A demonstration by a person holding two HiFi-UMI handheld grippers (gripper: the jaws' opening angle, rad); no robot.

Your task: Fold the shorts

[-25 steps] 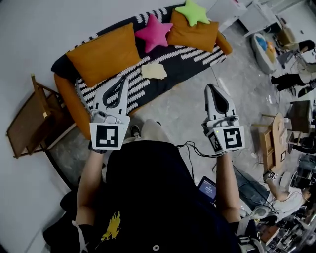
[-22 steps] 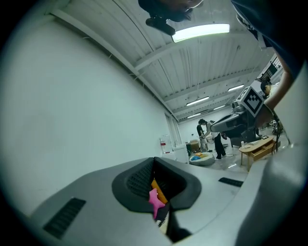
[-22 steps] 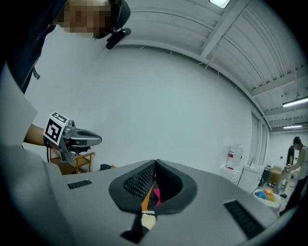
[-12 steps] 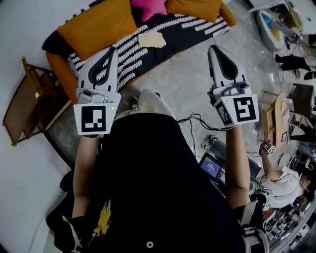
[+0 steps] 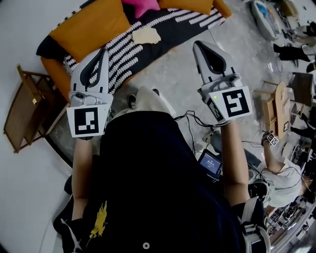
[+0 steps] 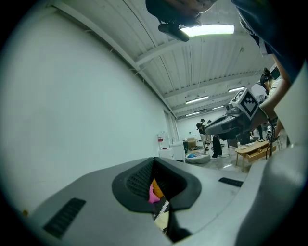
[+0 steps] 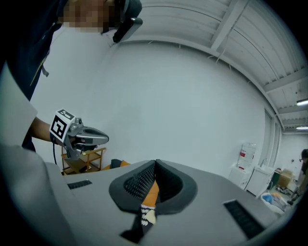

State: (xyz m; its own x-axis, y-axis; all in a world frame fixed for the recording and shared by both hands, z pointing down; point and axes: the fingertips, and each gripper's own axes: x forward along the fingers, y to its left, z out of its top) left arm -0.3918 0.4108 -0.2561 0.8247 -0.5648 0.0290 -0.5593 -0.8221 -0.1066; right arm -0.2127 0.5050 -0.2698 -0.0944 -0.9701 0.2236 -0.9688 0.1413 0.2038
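Note:
The shorts are a small cream garment lying on the black-and-white striped blanket of the sofa, at the top of the head view. My left gripper is held out level in front of the person's body, its tip over the sofa's front edge, below and left of the shorts. My right gripper hangs over the grey floor to the right of the shorts. Both are shut with nothing between the jaws. Through the shut left gripper and right gripper only slivers of the sofa show.
Orange cushions and a pink star cushion lie on the sofa. A wooden side table stands at the left. On the floor to the right are cables, a small screen, a wooden bench and seated people.
The head view has tipped down, so the sofa now sits higher in the picture. The right gripper has sunk slightly. Both grippers stay shut and empty.

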